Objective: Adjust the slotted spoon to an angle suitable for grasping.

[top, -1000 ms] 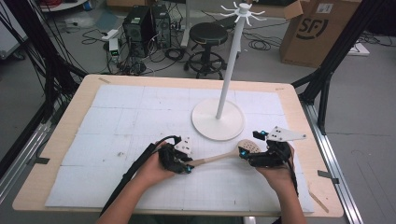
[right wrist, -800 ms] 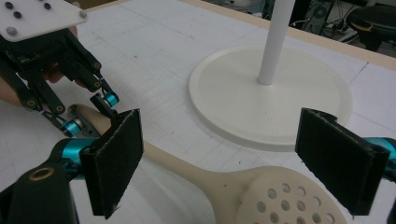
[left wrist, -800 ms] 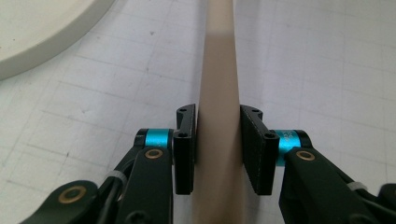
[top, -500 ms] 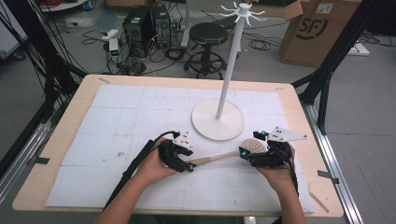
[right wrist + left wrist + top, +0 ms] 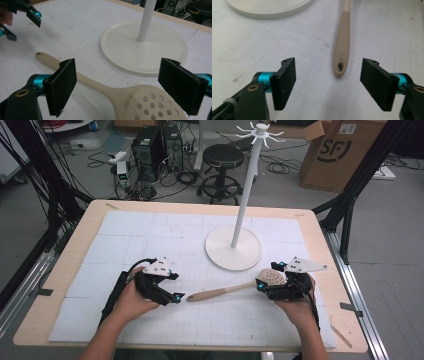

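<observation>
A beige slotted spoon [image 5: 220,292] lies on the white mat, handle to the left, perforated head to the right. My left gripper [image 5: 179,296] is open just left of the handle's end, not touching it. Its jaws have just been opening, and in the left gripper view [image 5: 329,60] the handle's holed end [image 5: 340,67] lies loose on the mat between and ahead of them. My right gripper [image 5: 259,285] stands wide open around the spoon's head [image 5: 150,102], its pads [image 5: 63,85] clear of it. The white stand [image 5: 233,255] rises behind.
The stand's round base [image 5: 140,50] sits close beyond the spoon, and its pole [image 5: 247,185] ends in a ring of hooks. A thin wooden stick [image 5: 342,335] lies near the table's right front corner. A stool, computers and a cardboard box stand on the floor past the far edge.
The left gripper has let go of the spoon's handle, opened, and drawn back to the left. The spoon and the right gripper have stayed where they were.
</observation>
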The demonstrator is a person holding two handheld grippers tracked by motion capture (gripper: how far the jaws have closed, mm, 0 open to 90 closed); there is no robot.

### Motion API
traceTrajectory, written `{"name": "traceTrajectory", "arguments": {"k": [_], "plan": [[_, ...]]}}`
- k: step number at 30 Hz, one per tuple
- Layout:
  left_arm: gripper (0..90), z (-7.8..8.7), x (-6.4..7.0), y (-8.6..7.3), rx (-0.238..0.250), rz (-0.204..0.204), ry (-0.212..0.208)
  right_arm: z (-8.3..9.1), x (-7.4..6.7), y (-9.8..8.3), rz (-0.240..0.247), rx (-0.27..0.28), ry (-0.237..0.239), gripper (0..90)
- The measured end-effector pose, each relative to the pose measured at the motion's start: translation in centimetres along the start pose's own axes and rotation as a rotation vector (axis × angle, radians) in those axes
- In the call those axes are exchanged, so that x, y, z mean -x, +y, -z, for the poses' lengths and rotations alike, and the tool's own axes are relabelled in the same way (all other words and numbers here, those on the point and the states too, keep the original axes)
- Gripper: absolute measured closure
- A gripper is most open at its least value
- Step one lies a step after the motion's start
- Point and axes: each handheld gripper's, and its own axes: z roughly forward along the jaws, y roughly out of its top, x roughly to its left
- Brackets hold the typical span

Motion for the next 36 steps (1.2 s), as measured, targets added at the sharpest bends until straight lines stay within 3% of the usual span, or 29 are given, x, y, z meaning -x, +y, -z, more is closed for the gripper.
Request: {"name": "traceTrajectory", "arguments": {"k": [1, 6, 14, 27, 36], "plan": [[25.9, 1.0, -0.3, -0.5, 0.025, 0.013, 0.011, -0.1, -0.1, 0.0, 0.005, -0.007, 0.004, 14.2], [21.0, 2.9, -1.1, -1.5, 0.063, 0.054, 0.040, -0.5, -0.6, 0.1, 0.024, -0.022, 0.015, 14.2], [7.5, 6.6, -3.2, -2.6, 0.132, 0.094, 0.117, -1.7, -1.6, 0.4, 0.053, -0.060, 0.043, 14.2], [1.7, 9.1, -4.3, -4.0, 0.178, 0.124, 0.131, -5.2, -3.8, 1.8, 0.135, -0.154, 0.124, 14.2], [1.7, 9.0, -4.3, -4.0, 0.176, 0.113, 0.124, -7.4, -4.8, 2.8, 0.169, -0.240, 0.169, 14.8]]}}
